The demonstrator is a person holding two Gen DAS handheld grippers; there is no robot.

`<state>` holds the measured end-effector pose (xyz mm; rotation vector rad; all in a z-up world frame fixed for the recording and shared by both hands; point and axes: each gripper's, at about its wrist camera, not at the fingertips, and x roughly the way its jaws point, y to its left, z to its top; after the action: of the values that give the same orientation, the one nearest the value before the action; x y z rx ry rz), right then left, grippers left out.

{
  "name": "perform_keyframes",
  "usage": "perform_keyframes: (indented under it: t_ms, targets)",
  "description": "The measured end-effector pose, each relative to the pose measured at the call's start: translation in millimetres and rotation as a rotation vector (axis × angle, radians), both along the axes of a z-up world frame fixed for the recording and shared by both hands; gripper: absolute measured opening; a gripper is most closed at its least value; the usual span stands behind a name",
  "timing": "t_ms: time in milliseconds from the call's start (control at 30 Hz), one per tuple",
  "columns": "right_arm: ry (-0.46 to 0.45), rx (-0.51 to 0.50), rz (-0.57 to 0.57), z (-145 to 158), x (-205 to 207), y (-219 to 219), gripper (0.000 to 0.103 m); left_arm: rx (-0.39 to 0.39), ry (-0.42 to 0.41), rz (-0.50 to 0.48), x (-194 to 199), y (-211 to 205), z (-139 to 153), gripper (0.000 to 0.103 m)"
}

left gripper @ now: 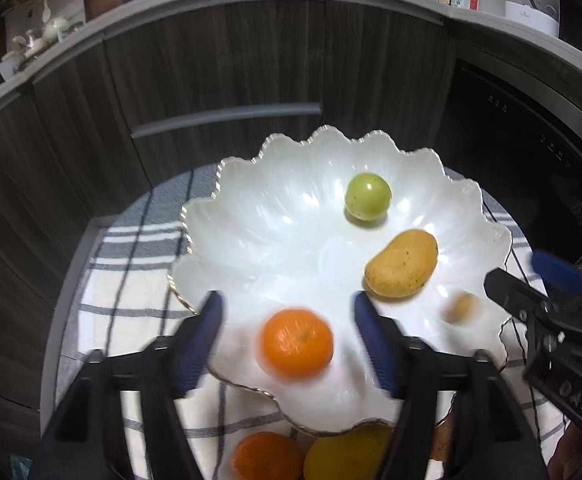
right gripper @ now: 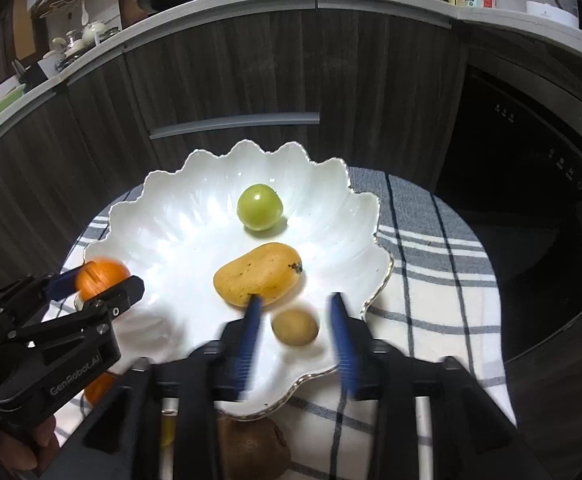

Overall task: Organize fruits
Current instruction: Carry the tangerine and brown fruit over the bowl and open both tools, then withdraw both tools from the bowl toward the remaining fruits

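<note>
A white scalloped bowl (left gripper: 291, 208) sits on a checked cloth. In it lie a green round fruit (left gripper: 367, 197), a yellow mango (left gripper: 402, 268) and a small brown fruit (left gripper: 461, 307). My left gripper (left gripper: 287, 334) is open around an orange (left gripper: 297, 344) that lies blurred over the bowl's near edge, apart from both fingers. In the right wrist view my right gripper (right gripper: 295, 332) is open above the small brown fruit (right gripper: 295, 327), next to the mango (right gripper: 258, 279). The left gripper (right gripper: 91, 284) and orange (right gripper: 101, 279) show at the bowl's left rim (right gripper: 103, 248).
On the cloth (left gripper: 131, 264) in front of the bowl lie another orange (left gripper: 268, 456) and a yellow fruit (left gripper: 347, 456). A brown kiwi-like fruit (right gripper: 253, 446) lies under my right gripper. Dark cabinets (left gripper: 219, 64) and a black oven (left gripper: 531, 152) stand behind.
</note>
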<state>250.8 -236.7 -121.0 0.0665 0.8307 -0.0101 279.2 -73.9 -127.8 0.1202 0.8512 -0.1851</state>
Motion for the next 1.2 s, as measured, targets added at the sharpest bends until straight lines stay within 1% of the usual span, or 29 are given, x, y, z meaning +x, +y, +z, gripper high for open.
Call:
perform_keyframes:
  t_ms: [33,67,100,167,233,300,433,833,1000,1133,1200]
  targets:
    - [-0.009,-0.01,-0.01,2,-1,0,0.069,0.0,-0.012,0.005,-2,1,3,0.078]
    - [-0.023,-0.022,-0.024,4,-4,-1,0.076,0.003,-0.018,0.008,-3,1,5,0.079]
    - [-0.036,-0.031,-0.032,7,-6,-1,0.077,0.007,-0.022,0.009,-4,1,8,0.08]
    - [-0.04,-0.039,-0.042,10,-9,-2,0.077,0.016,-0.03,0.014,-8,2,12,0.082]
    - [-0.039,-0.036,-0.059,13,-12,-5,0.077,0.024,-0.042,0.025,-12,4,16,0.091]
    - [-0.037,-0.039,-0.07,15,-16,-6,0.077,0.038,-0.061,0.042,-19,6,21,0.097]
    - [-0.036,-0.041,-0.084,20,-29,-7,0.08,0.043,-0.077,0.045,-33,9,29,0.097]
    - [-0.065,-0.052,-0.08,38,-73,-2,0.08,0.032,-0.102,0.05,-79,16,44,0.097]
    - [-0.068,-0.051,-0.079,39,-87,0,0.08,0.032,-0.113,0.057,-97,23,47,0.097]
    - [-0.065,-0.053,-0.074,37,-96,5,0.08,0.01,-0.098,0.074,-110,34,46,0.097]
    - [-0.062,-0.054,-0.067,35,-100,9,0.08,0.011,-0.09,0.084,-117,39,44,0.097]
